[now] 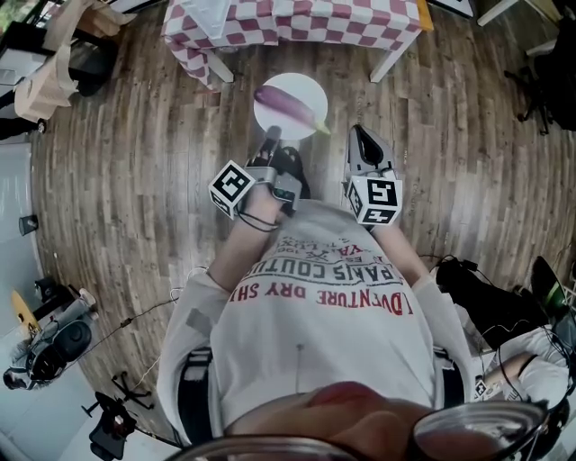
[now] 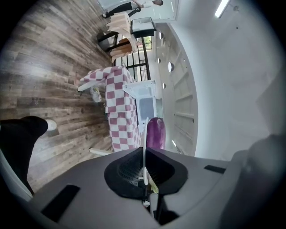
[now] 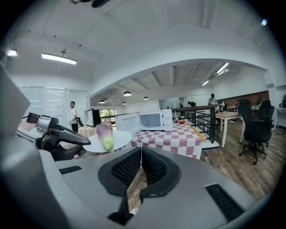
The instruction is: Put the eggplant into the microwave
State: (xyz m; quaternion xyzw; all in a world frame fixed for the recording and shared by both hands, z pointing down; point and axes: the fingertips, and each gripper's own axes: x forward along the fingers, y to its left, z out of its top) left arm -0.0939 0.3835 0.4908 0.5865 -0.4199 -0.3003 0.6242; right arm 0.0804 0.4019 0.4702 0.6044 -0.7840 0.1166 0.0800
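Observation:
A purple eggplant (image 1: 288, 103) with a green stem end lies on a white plate (image 1: 303, 85). My left gripper (image 1: 270, 137) is shut on the plate's near rim and holds it out level in front of me. In the left gripper view the plate (image 2: 144, 132) shows edge-on between the jaws, with the eggplant (image 2: 156, 132) beyond it. My right gripper (image 1: 363, 137) is beside the plate, shut and empty. In the right gripper view (image 3: 141, 152) the plate (image 3: 119, 138) and eggplant (image 3: 105, 136) hang at the left. The white microwave (image 3: 154, 120) stands ahead with its door (image 3: 127, 123) open.
The microwave rests on a red-and-white checked table (image 1: 297, 22) ahead of me, over a wooden floor (image 1: 126, 153). A railing (image 3: 196, 117), a desk and office chairs (image 3: 252, 129) stand to the right. A person (image 3: 73, 116) stands far back. Camera gear (image 1: 49, 347) and cables lie on the floor behind me.

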